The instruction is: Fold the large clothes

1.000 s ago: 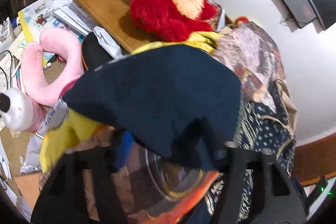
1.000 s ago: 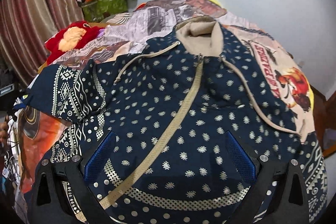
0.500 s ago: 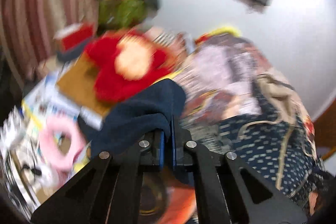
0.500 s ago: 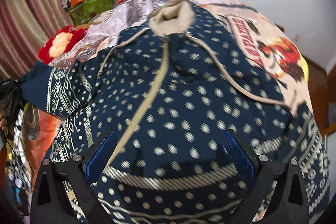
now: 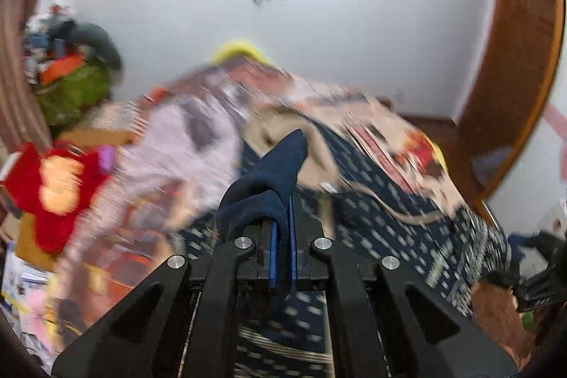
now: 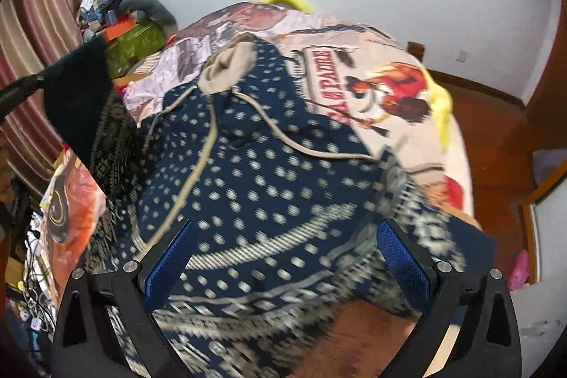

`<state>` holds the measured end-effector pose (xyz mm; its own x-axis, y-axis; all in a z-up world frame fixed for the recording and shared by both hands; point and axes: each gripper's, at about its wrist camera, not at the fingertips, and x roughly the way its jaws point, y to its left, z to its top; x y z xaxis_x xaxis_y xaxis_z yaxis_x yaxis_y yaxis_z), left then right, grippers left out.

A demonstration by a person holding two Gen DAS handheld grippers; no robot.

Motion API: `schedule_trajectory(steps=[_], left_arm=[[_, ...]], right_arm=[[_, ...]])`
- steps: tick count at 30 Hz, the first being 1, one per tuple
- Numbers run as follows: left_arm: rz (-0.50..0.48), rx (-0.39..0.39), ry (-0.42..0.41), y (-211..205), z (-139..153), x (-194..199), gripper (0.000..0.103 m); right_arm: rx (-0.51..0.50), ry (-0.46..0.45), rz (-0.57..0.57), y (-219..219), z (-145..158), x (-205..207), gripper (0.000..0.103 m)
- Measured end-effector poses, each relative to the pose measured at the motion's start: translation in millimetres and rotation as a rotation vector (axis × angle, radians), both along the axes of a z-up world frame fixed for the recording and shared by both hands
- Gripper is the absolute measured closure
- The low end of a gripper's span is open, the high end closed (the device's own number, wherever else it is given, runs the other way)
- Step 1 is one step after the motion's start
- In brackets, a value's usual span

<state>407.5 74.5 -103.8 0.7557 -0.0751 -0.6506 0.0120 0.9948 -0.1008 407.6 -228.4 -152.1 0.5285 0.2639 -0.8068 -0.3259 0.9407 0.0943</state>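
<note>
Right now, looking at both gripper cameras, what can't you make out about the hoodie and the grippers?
- Left wrist view: motion blur smears the hoodie pattern and the red plush toy.
- Left wrist view: the left gripper is shut on the sleeve cuff; the cuff hides the fingertips.
- Right wrist view: the right gripper is open; the hoodie's hem is blurred and cut off by the fingers.
- Right wrist view: the raised sleeve hides the bedspread behind it.

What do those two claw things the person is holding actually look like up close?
Both are matte black plastic. The left gripper and right gripper each have two angular fingers with triangular cut-outs, round silver screw heads and bright blue textured pads on the inner faces. No cables, markings or sleeves show.
</note>
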Motion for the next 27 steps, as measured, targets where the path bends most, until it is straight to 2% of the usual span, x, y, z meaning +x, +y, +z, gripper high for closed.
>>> schedule_trajectory(steps=[3, 6, 8, 10, 12, 14, 16, 19, 23, 27], left_arm=[[-0.06, 0.002, 0.12, -38, -44, 15, 0.099], [-0.112, 0.039, 0.232, -63, -90, 18, 0.099], [-0.142, 0.076, 0.29, -76, -111, 15, 0.099], [-0.169, 0.106, 0.315, -85, -121, 11, 0.098], [-0.191, 0.136, 0.323, -86, -121, 4, 0.093], [-0.21, 0.13, 0.328, -79, -117, -4, 0.085], [-0.214, 0.107, 0.323, -65, -108, -13, 0.065], [-0.177, 0.086, 0.276, -32, -88, -34, 0.044], [-0.084, 0.123, 0.247, 22, -74, -51, 0.038], [0.031, 0.187, 0.304, 78, -91, -63, 0.038]], right_arm=[[-0.016, 0.01, -0.015, -21, -2, -6, 0.001], [-0.027, 0.022, -0.022, -33, -5, -11, 0.001], [-0.038, 0.027, -0.018, -35, -8, -14, 0.001], [-0.05, 0.024, -0.005, -33, -10, -15, 0.001], [-0.055, 0.023, 0.017, -25, -11, -15, 0.001], [-0.053, 0.02, 0.037, -14, -9, -14, 0.001], [-0.05, 0.008, 0.063, 2, -7, -11, 0.001], [-0.05, -0.015, 0.104, 30, -3, -5, 0.001], [-0.05, -0.029, 0.16, 73, -4, 3, 0.003], [-0.063, -0.008, 0.226, 122, -13, 11, 0.01]])
